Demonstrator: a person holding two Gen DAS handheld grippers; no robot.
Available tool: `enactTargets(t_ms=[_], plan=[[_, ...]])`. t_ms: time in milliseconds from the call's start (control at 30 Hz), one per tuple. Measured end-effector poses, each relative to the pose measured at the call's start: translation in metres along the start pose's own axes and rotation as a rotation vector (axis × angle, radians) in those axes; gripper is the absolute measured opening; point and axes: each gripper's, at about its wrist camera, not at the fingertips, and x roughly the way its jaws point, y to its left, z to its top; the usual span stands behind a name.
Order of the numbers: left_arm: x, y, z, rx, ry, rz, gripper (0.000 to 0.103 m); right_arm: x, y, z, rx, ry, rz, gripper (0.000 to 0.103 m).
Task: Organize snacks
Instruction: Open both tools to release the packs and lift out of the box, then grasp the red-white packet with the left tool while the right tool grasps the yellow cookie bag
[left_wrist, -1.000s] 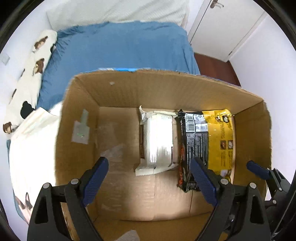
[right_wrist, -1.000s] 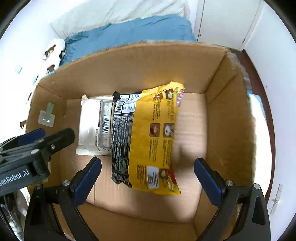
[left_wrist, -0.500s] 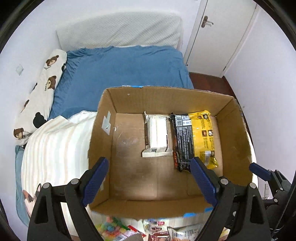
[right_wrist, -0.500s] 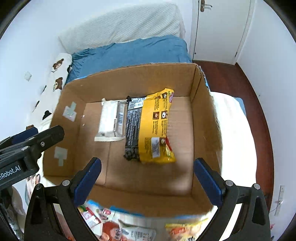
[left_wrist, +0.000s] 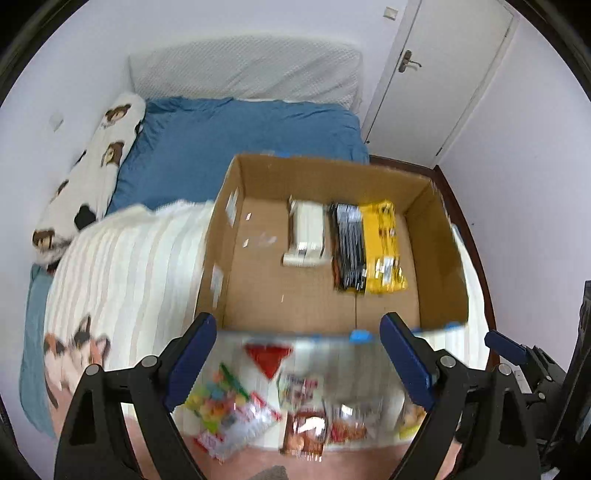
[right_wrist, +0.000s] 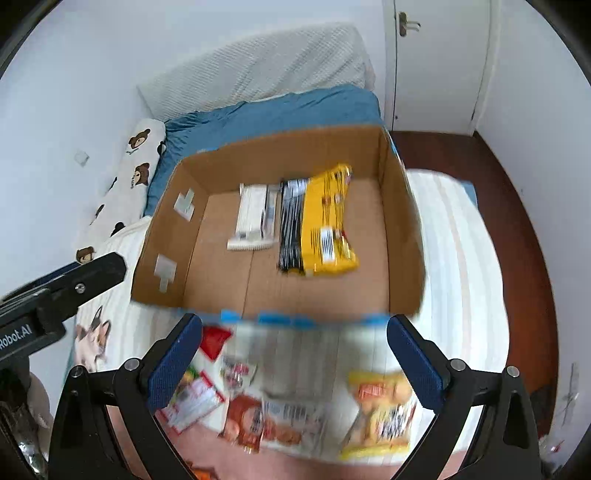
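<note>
The cardboard box (left_wrist: 437, 258) sat open on the bed, resting on a striped blanket (left_wrist: 122, 273), with the blue sheet (left_wrist: 240, 136) and a bear-print pillow (left_wrist: 99, 173) beyond it. Inside, a white packet (left_wrist: 306, 236) lay flat near the far wall, and just beside it, on its right, a black-and-yellow snack bag (left_wrist: 369, 247) lay lengthwise on the box floor; whether the two touched could not be told through the blur.

The left gripper (left_wrist: 297, 363) hung over the near edge of the box, its blue-padded jaws spread wide with nothing between them. The right gripper (right_wrist: 295, 363) was held likewise, jaws spread and holding nothing, with the left tool's black body showing at the left edge of its view.

Between the grippers and the box's near wall lay a loose pile of snacks (right_wrist: 280, 413) on the blanket: a red packet (right_wrist: 214, 341), a brown biscuit pack (right_wrist: 251, 421) and a yellow bag (right_wrist: 384, 410), all blurred. A white door (left_wrist: 439, 77) stood closed past the bed's corner.
</note>
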Motion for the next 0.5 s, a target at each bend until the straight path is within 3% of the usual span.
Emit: enactTargets(t_ms=[167,267,500], plan=[[0.009,0.017,-0.061,-0.020,0.078,0.025,0.091,0.010,-0.024,-0.054,0.071,0.083,0.025,0.102],[0.031,0.032,-0.104,-0.014,0.157,0.079,0.091,0.023,-0.044,-0.085,0.139,0.130,0.020,0.102],[0.089,0.066,-0.159,-0.028,0.306,0.173,0.091,0.075,-0.089,-0.105,0.213,0.167,-0.108,0.102]])
